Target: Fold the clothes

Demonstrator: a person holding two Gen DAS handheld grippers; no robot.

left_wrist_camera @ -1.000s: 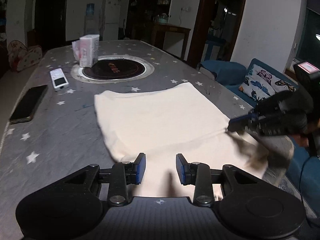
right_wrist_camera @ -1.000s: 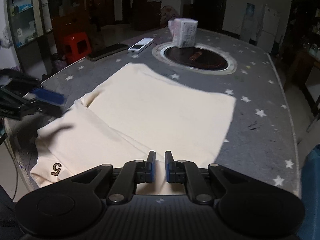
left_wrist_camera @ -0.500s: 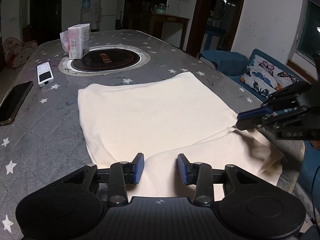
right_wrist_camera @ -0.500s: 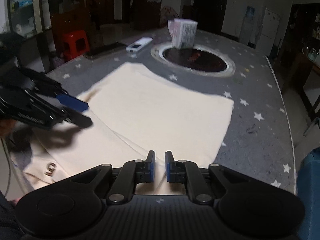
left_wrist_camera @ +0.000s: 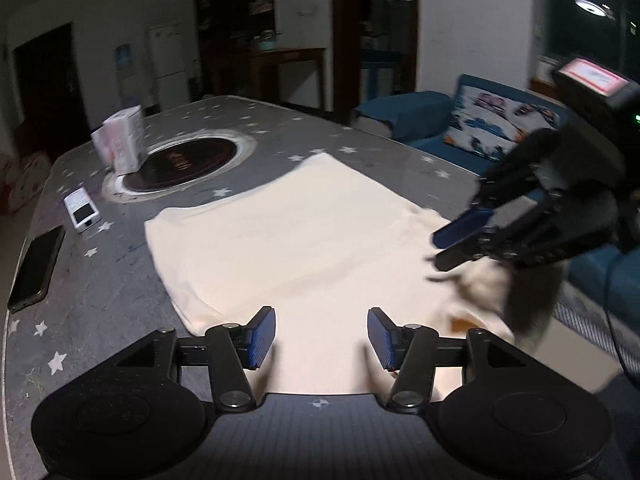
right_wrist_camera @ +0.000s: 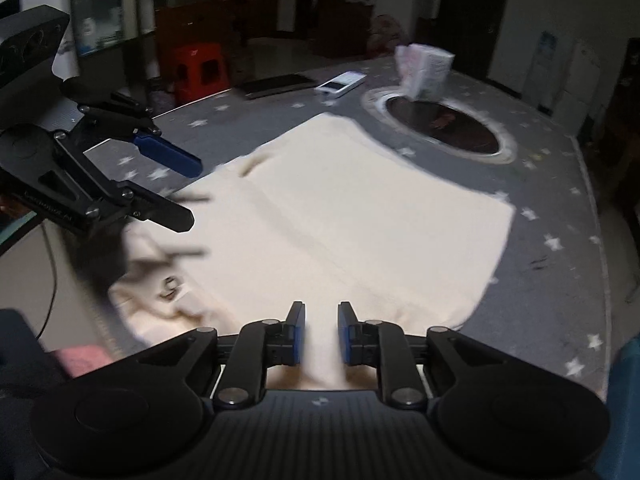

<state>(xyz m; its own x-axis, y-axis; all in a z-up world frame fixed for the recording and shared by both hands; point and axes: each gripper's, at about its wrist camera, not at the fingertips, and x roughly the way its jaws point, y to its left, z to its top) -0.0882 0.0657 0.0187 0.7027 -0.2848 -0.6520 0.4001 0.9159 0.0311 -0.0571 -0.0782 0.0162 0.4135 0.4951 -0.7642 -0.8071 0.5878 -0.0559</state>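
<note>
A cream garment (left_wrist_camera: 296,248) (right_wrist_camera: 352,220) lies spread flat on the grey star-patterned table (left_wrist_camera: 92,320), partly folded, with a seam line across it. Its near edge at the table's rim is rumpled, where a dark printed mark (right_wrist_camera: 170,286) shows. My left gripper (left_wrist_camera: 322,336) (right_wrist_camera: 176,184) hovers over the near part of the cloth with its jaws wide apart and nothing between them. My right gripper (right_wrist_camera: 319,332) (left_wrist_camera: 452,242) is just above the rumpled edge, open by a narrow gap, with cloth visible under the gap.
A round inset cooker plate (left_wrist_camera: 180,164) sits in the table's middle with a tissue pack (left_wrist_camera: 120,146) on its rim. A white remote (left_wrist_camera: 82,210) and a dark phone (left_wrist_camera: 36,268) lie at the left side. Blue sofa (left_wrist_camera: 404,116) and red stool (right_wrist_camera: 200,66) stand beyond the table.
Both grippers have opened wider; the right one was almost closed before. Both have lifted and swung, blurring the views. The garment's near edge by the printed mark has become rumpled.
</note>
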